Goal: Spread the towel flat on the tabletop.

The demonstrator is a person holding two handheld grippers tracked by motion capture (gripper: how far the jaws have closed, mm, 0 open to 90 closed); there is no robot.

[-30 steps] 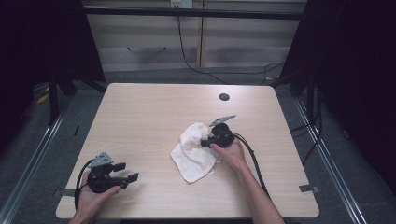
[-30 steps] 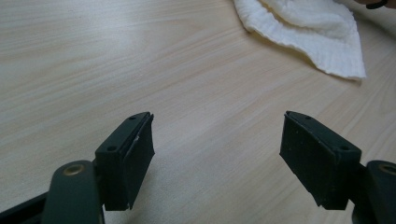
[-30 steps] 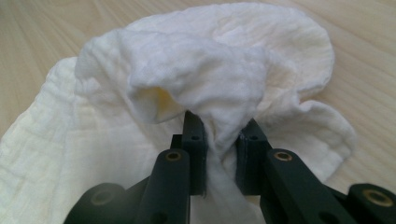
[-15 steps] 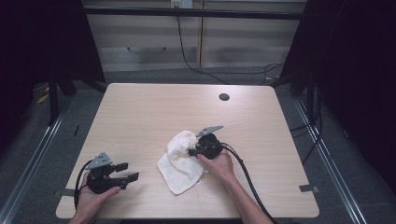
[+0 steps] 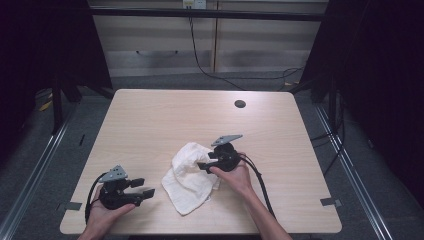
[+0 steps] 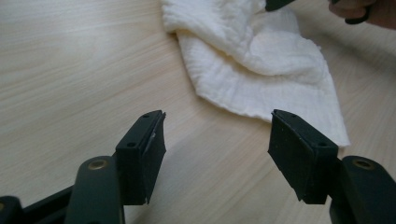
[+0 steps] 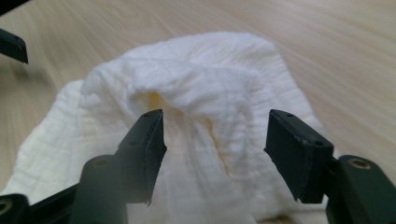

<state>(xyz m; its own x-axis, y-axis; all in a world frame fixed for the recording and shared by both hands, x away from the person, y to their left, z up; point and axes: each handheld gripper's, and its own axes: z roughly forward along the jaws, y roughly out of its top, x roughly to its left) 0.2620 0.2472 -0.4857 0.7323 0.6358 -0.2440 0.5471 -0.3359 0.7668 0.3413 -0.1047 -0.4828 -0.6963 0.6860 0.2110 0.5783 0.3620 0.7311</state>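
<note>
A crumpled white cloth [image 5: 187, 175] lies on the wooden table [image 5: 165, 120], a little right of the front middle. My right gripper [image 5: 202, 165] is at the cloth's right side, open, its jaws spread over a raised fold of the cloth [image 7: 196, 107]. My left gripper [image 5: 142, 189] rests near the front left edge, open and empty, pointing at the cloth [image 6: 261, 65] from a short way off. The other hand and gripper [image 6: 355, 7] show at the top right of the left gripper view.
A small dark round hole [image 5: 240, 104] sits near the table's far right edge. Metal rails [image 5: 45, 155] run along the floor on both sides. Cables [image 5: 210, 70] hang behind the table.
My right gripper has slid leftward and toward the front, dragging and bunching the cloth with it. The left gripper has stayed in place.
</note>
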